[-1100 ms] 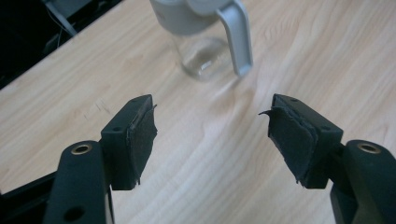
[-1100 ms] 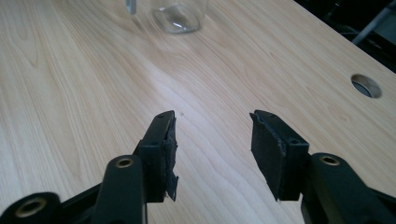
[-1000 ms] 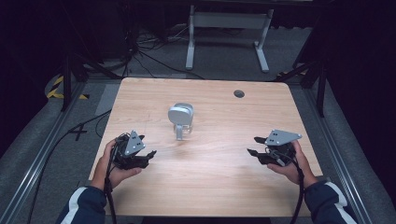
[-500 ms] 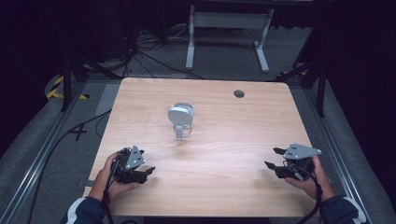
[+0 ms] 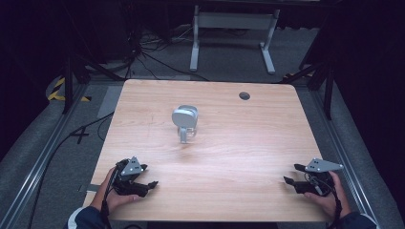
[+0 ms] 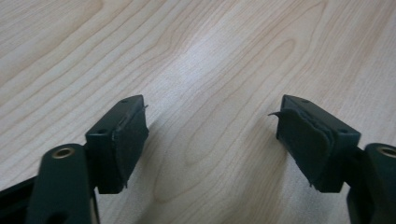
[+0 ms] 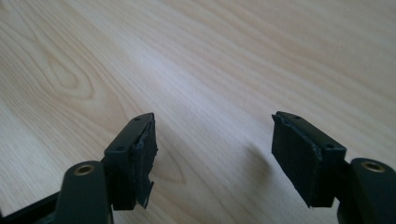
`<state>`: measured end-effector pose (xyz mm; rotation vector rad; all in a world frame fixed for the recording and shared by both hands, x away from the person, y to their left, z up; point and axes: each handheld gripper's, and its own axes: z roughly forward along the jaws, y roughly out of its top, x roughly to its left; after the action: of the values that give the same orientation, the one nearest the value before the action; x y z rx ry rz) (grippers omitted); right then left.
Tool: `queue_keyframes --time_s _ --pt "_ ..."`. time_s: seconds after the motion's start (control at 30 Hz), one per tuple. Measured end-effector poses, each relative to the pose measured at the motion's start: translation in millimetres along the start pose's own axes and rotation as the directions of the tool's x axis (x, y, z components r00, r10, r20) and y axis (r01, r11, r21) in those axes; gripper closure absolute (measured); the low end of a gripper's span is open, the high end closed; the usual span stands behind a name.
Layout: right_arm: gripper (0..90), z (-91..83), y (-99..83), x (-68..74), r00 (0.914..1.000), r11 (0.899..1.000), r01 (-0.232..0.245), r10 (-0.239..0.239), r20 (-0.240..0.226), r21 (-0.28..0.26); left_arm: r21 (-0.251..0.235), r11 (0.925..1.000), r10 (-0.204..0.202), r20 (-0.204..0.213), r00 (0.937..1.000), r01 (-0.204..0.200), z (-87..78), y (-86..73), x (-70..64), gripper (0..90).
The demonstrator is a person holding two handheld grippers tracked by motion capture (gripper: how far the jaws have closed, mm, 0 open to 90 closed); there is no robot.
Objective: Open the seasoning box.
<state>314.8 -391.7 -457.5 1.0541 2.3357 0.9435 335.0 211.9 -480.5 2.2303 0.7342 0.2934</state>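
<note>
A small silver-grey device (image 5: 185,122) on a short stand sits upright near the middle of the wooden table (image 5: 239,143). My left gripper (image 5: 145,185) rests low at the table's front left, held in a hand, jaws wide apart. In the left gripper view the left gripper (image 6: 212,128) is open over bare wood, nothing between its pads (image 6: 128,140). My right gripper (image 5: 292,175) sits at the front right, also hand-held. In the right gripper view the right gripper (image 7: 212,137) is open above bare wood. Both grippers are far from the device.
A round cable hole (image 5: 244,95) lies near the table's back right. Beyond the far edge stands a white metal frame (image 5: 231,28) on dark floor with cables (image 5: 143,52). Metal rails (image 5: 43,162) run along both sides of the table.
Both hands have drawn their grippers back toward the table's front edge and slightly outward. The silver device has not moved.
</note>
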Motion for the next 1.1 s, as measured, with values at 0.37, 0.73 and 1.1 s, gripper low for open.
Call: queue_keyframes --time_s 0.37,0.73,1.1 --pt "25.5 -1.2 -15.4 -6.7 0.9963 0.996 -0.084 0.085 0.013 -0.036 0.014 0.9994 -0.032 -0.047 0.9984 0.033 1.9 0.6 -1.9 14.7" --pt "25.4 -1.2 -15.4 -6.8 0.9963 0.996 -0.084 0.085 0.013 -0.036 0.016 0.9993 -0.032 -0.052 0.9981 0.033 1.9 0.8 -1.8 14.1" --pt "25.2 -1.1 -15.4 -6.9 0.9962 0.996 -0.085 0.085 0.014 -0.036 0.017 0.9994 -0.030 -0.055 0.9980 0.031 2.0 0.9 -1.5 13.7"
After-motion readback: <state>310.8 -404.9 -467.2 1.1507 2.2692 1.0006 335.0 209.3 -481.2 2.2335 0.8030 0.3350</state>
